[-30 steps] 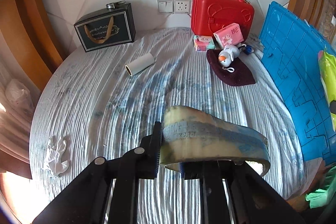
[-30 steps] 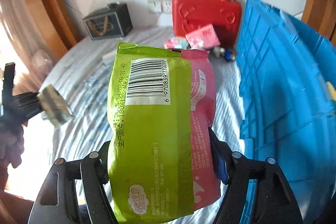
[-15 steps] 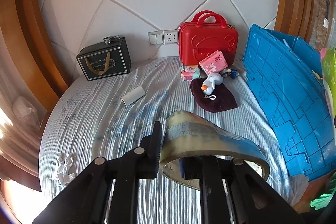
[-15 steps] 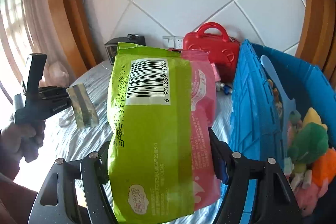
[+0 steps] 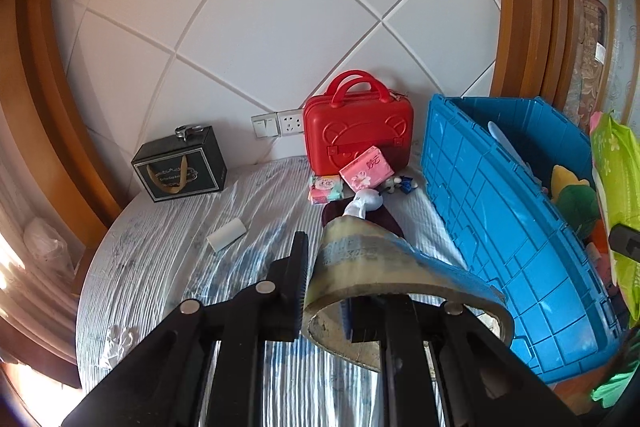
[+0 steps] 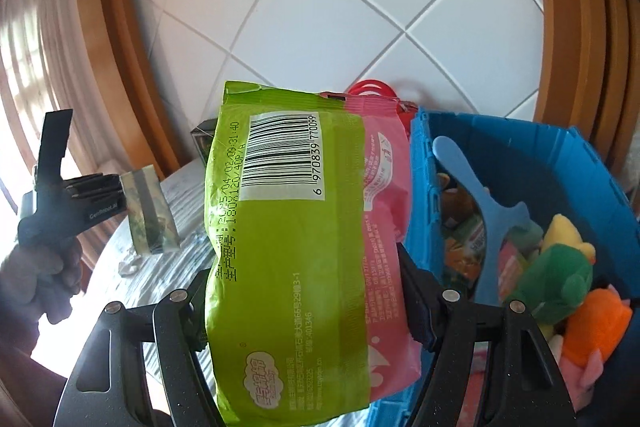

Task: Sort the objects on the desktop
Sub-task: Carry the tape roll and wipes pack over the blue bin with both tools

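My left gripper [image 5: 324, 299] is shut on the wall of a wide, yellowed tape roll [image 5: 392, 267] and holds it above the striped cloth of the round table [image 5: 168, 267]. The right wrist view shows that same gripper [image 6: 118, 187] and tape roll [image 6: 150, 215] at the left, in a person's hand [image 6: 40, 279]. My right gripper [image 6: 306, 303] is shut on a green and pink wipes packet [image 6: 280, 247], held upright beside the blue crate [image 6: 560, 155]. The packet [image 5: 616, 187] shows at the right edge over the crate [image 5: 500, 227].
The crate holds plush toys [image 6: 560, 279] and a blue scoop [image 6: 480, 195]. On the table stand a red case [image 5: 358, 131] and a black gift box [image 5: 180, 167]. A white roll [image 5: 226, 235], pink tissue packs [image 5: 368, 173], a white duck toy [image 5: 364, 203] and a crumpled tissue [image 5: 120, 339] lie there too.
Both grippers have risen with their loads and moved toward the blue crate. Its inside with the plush toys has come into view.
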`<state>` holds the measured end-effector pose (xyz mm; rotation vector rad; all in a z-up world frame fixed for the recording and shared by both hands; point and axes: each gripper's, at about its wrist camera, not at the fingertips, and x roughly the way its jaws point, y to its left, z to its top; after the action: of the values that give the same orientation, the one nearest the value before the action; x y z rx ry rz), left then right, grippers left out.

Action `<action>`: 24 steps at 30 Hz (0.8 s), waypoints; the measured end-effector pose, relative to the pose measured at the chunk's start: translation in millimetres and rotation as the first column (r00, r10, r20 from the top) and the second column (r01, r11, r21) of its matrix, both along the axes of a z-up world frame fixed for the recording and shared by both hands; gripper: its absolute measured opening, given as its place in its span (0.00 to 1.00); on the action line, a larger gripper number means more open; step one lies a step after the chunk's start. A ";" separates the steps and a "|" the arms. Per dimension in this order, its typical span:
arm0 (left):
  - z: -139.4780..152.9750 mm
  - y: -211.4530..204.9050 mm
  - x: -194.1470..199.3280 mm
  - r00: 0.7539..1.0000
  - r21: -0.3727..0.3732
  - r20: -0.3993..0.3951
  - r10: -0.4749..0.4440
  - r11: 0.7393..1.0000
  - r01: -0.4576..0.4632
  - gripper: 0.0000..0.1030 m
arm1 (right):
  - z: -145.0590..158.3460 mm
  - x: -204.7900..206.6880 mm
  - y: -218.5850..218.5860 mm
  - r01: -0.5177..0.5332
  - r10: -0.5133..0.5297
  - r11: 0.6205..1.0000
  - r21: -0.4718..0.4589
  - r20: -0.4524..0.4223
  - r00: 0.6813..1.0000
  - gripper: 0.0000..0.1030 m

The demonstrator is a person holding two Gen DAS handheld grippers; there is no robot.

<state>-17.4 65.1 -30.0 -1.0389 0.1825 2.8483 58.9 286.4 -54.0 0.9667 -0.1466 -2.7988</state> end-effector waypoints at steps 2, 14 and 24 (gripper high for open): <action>5.4 14.6 -1.9 1.000 -0.004 -0.008 -0.018 1.000 0.018 0.13 | 1.8 2.0 10.9 0.011 -0.011 1.000 0.001 0.001 1.000 0.71; 31.7 126.2 -23.4 0.981 -0.048 -0.038 -0.191 0.981 0.189 0.13 | -0.5 17.7 95.4 0.126 -0.127 0.992 -0.027 -0.020 0.992 0.71; 36.1 225.5 -48.0 0.926 -0.052 0.006 -0.379 0.924 0.378 0.13 | -18.1 39.1 165.8 0.267 -0.267 0.962 -0.060 0.000 0.964 0.71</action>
<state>-65.3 290.6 6.1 -0.8919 0.4125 2.5066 98.0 452.2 -72.1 0.9887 -0.3851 -3.0193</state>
